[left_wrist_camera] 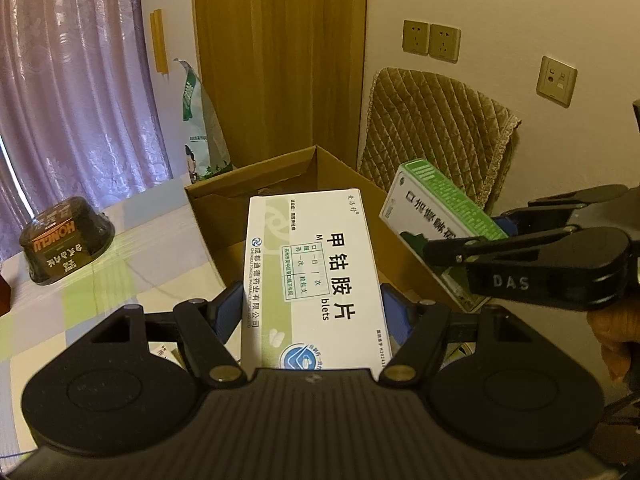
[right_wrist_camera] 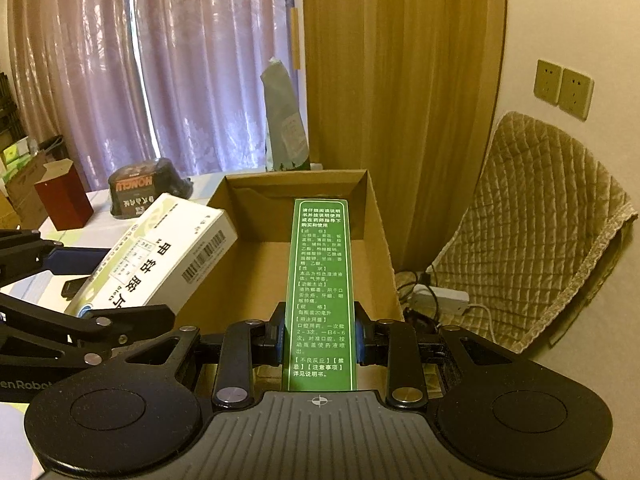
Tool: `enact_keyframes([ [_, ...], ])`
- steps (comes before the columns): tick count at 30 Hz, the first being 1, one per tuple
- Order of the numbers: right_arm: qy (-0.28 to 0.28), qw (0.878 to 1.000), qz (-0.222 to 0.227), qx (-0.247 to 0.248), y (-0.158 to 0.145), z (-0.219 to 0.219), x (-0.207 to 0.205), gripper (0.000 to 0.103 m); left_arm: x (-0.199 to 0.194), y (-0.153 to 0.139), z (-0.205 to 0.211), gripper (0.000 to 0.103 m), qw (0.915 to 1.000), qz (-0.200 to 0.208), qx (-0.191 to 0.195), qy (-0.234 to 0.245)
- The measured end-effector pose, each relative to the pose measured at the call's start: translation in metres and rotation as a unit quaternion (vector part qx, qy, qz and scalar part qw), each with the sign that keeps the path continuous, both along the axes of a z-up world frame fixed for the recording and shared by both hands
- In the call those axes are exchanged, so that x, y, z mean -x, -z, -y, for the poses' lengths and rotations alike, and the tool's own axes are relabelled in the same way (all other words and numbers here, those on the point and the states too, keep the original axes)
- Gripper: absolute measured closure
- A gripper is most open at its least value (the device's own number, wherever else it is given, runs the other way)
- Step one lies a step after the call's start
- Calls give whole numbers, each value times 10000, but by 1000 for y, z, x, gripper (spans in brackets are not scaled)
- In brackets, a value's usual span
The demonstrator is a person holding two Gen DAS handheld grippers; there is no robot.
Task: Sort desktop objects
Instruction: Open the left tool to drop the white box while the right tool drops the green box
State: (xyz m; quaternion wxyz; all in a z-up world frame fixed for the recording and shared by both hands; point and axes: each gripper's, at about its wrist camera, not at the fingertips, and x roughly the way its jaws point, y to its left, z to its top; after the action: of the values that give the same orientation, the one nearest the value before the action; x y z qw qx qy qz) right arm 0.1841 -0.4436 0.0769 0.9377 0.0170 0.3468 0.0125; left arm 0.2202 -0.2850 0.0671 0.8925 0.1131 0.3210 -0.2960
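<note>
Left gripper [left_wrist_camera: 314, 308]: pressed onto the long sides of a white-and-green tablet carton [left_wrist_camera: 316, 280]; the carton is carried flat, printed face up, its far end over the near rim of the cardboard box [left_wrist_camera: 212, 216].
Right gripper [right_wrist_camera: 319, 334]: pinched on the broad faces of a green-sided spray carton [right_wrist_camera: 319, 300], so that the narrow printed side faces the camera; the carton is held level above the box opening.
Reason for hold (judged): both cartons are gripped near one end and extended forward, which would allow release into the box without the fingers entering it.
Location of task items: both cartons are aloft, side by side and apart, over or at the edge of the box; neither rests in it.
Container: open-topped cardboard box on the checked tablecloth [left_wrist_camera: 80, 320], flaps folded inward.
Contents: bare floor is seen in the right wrist view; something dark shows at the far inner edge in the left wrist view, not identifiable.
Other desktop items: an inverted dark instant-food bowl [left_wrist_camera: 66, 240] lettered HONGLI and a red-brown box [right_wrist_camera: 64, 200] stand on the table, well apart from the cardboard box.
Stage (judged): a deposit into the box appears to be in hand.
</note>
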Motion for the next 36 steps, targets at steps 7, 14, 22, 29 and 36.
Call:
enact_keyframes([
  [7, 10, 9999, -150, -58, 14, 6, -12, 74, -9, 12, 11, 35, 9999, -75, -85, 57],
  [14, 20, 9997, -249, -84, 25, 9, -19, 74, -18, 23, 16, 35, 9997, -181, -147, 56],
  [22, 2, 9994, -332, -80, 35, 7, -29, 74, -28, 34, 17, 35, 9995, -270, -191, 17],
  [29, -20, 9993, -373, -67, 40, 6, -34, 74, -33, 40, 19, 35, 9992, -299, -249, -33],
  [36, -38, 9992, -397, -55, 41, 4, -36, 73, -33, 36, 12, 35, 9995, -269, -170, -76],
])
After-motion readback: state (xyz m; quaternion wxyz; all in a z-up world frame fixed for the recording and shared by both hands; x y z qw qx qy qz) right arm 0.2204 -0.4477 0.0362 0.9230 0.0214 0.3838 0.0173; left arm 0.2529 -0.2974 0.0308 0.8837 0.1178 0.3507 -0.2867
